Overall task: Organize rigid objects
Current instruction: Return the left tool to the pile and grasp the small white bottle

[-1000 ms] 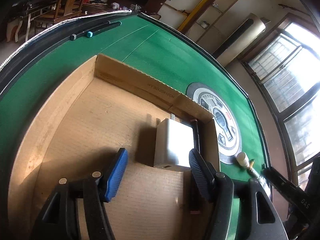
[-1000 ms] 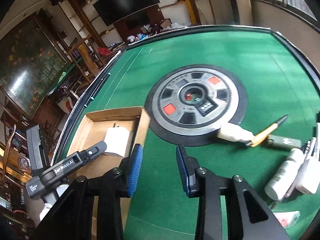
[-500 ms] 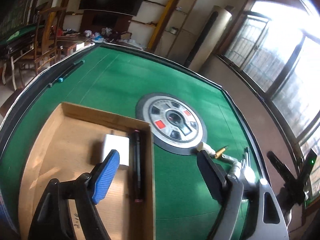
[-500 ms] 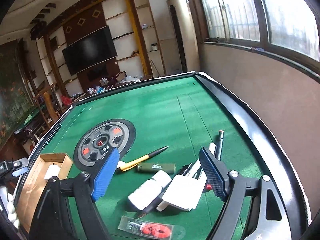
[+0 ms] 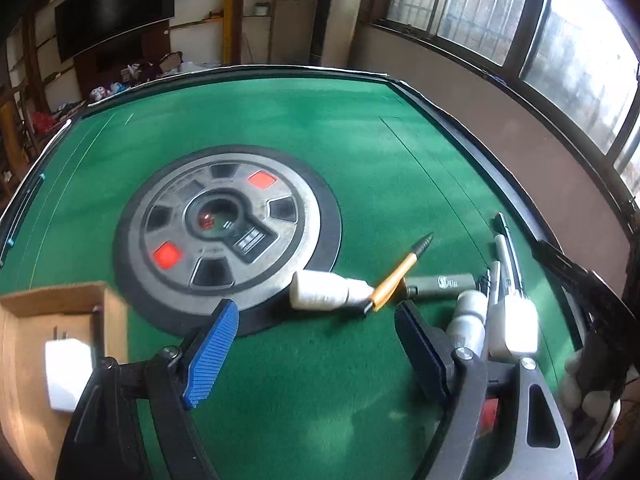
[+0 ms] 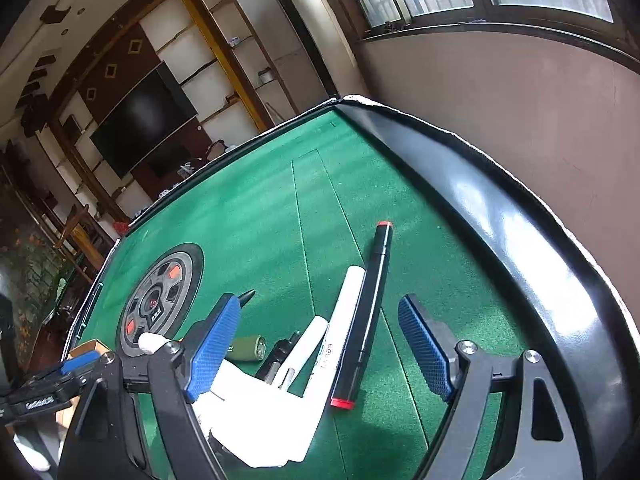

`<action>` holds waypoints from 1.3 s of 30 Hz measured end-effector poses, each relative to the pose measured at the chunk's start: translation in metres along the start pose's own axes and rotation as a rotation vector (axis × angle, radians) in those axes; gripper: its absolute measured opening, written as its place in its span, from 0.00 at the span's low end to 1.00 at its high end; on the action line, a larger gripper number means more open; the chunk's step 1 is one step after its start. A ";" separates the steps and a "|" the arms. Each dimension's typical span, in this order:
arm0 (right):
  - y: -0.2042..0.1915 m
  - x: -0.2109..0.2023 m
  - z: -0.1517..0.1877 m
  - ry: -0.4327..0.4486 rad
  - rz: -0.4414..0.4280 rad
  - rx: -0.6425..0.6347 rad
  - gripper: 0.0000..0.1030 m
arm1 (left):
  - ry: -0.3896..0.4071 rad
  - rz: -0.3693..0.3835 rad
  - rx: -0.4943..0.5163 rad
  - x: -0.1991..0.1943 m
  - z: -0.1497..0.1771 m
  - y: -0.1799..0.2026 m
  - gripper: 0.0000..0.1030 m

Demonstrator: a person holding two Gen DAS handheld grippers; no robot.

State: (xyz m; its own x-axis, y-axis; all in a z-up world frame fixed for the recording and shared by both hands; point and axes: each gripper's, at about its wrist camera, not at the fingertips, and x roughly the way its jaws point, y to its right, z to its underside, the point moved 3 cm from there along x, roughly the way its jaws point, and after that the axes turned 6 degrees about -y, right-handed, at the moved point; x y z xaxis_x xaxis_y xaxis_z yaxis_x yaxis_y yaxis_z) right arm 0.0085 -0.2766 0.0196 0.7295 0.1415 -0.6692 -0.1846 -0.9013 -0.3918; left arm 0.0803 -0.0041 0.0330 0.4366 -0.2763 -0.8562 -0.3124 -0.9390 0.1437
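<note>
Spanning both views: green felt table [image 5: 360,152] with a black raised rim [image 6: 500,216]. Set into the felt centre: round grey dial panel [image 5: 228,236] with two red squares. At the left edge of the left wrist view: cardboard box [image 5: 24,340], holding a white charger [image 5: 66,376] with prongs pointing away. Left gripper [image 5: 316,350]: jaws spread wide, nothing between, poised above bare felt just short of the dial. Right gripper [image 6: 320,344]: jaws equally wide, nothing clamped, straddling a loose pile at the table's right side. Within that pile: black marker with red ends [image 6: 364,320] lying flat between the fingers, touching a white tube [image 6: 340,316] beside it; flat white block [image 6: 260,420] lowest in frame, partly under the blue pad. Left of the pile: white bottle [image 5: 324,292] overlapping the dial edge; olive cylinder [image 5: 440,282]; orange pen [image 5: 400,276], black tip pointing away, rear end against the bottle neck.
</note>
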 end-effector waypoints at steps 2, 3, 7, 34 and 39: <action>-0.006 -0.001 0.001 0.004 0.003 -0.015 0.79 | -0.013 0.013 -0.006 0.016 -0.016 0.002 0.81; -0.007 0.000 0.001 0.004 0.003 -0.019 0.79 | -0.028 0.025 -0.002 0.025 -0.022 0.003 0.81; -0.008 0.003 0.005 -0.014 0.013 -0.017 0.79 | -0.132 0.024 0.069 0.057 -0.028 0.012 0.69; -0.011 0.011 0.014 -0.057 0.008 -0.042 0.79 | -0.053 -0.086 -0.162 0.021 0.053 0.022 0.52; -0.009 0.013 0.013 -0.061 0.017 -0.030 0.79 | -0.039 -0.026 -0.129 0.014 0.058 0.025 0.35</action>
State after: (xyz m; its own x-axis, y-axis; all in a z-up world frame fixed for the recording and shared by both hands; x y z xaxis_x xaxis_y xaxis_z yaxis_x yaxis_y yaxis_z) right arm 0.0110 -0.2616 0.0061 0.6851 0.1496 -0.7129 -0.1759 -0.9157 -0.3612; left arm 0.0299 -0.0192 -0.0037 0.4088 -0.2459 -0.8789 -0.1893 -0.9649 0.1819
